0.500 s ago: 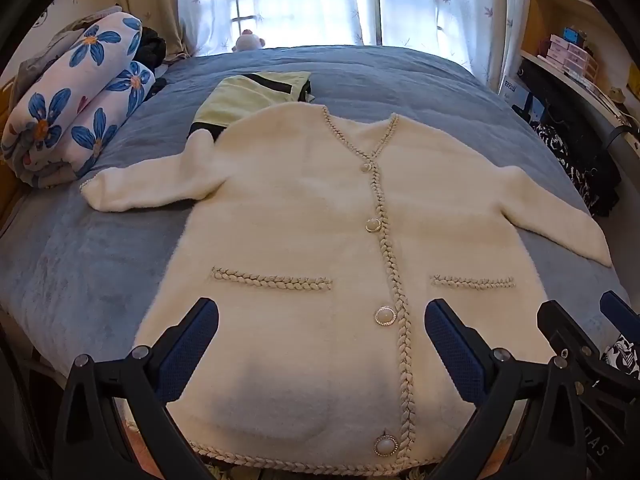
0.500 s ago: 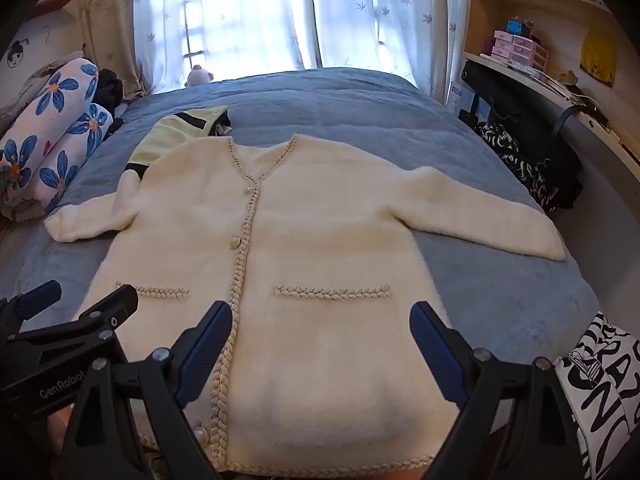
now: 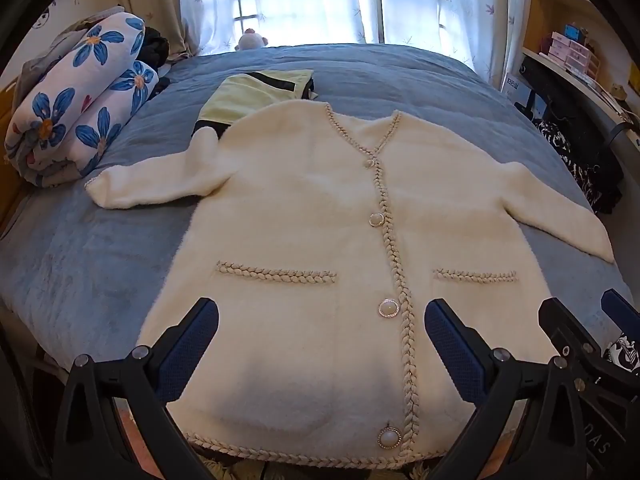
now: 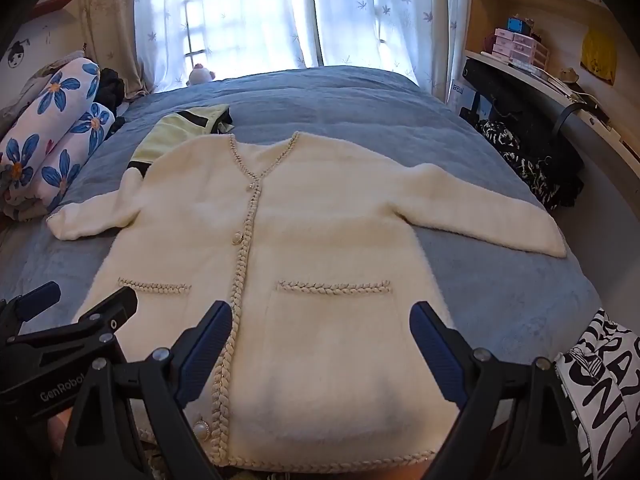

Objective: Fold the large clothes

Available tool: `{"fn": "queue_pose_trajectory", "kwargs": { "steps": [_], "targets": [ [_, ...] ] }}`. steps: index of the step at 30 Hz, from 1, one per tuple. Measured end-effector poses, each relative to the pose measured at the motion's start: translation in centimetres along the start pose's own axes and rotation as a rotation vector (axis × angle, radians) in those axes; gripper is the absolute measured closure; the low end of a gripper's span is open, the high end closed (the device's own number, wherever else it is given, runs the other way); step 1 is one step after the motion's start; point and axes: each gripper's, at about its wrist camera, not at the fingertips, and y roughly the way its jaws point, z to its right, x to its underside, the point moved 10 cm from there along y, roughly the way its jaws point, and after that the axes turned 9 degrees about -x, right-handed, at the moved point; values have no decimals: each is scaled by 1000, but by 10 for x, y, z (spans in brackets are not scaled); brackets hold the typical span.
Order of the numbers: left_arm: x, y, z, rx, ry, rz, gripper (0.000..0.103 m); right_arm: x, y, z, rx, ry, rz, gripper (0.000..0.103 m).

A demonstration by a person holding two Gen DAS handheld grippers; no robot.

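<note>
Cream fluffy buttoned cardigan (image 3: 304, 248) lying flat on the blue bed (image 3: 80, 264), both tools hanging released above its hem.

Its long axis is running up the frame, collar toward the curtained window, hem at the bottom edge, sleeves spreading left and right. The left tool (image 3: 320, 332) and right tool (image 4: 322, 338) are gaping wide, grasping and touching nothing.

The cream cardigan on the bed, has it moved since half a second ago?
No. The cream cardigan lies flat as before: its collar covers the same edge of the yellow garment, and its sleeve end rests equally near the flowered blanket.
</note>
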Motion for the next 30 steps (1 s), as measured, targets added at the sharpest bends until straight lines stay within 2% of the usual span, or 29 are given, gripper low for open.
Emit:
{"fn": "queue_pose_trajectory", "kwargs": {
  "steps": [30],
  "targets": [
    [7,8,-3,-16,0,-15,1,3,-1,-1,-1,-2,-14,12]
  ]
}}
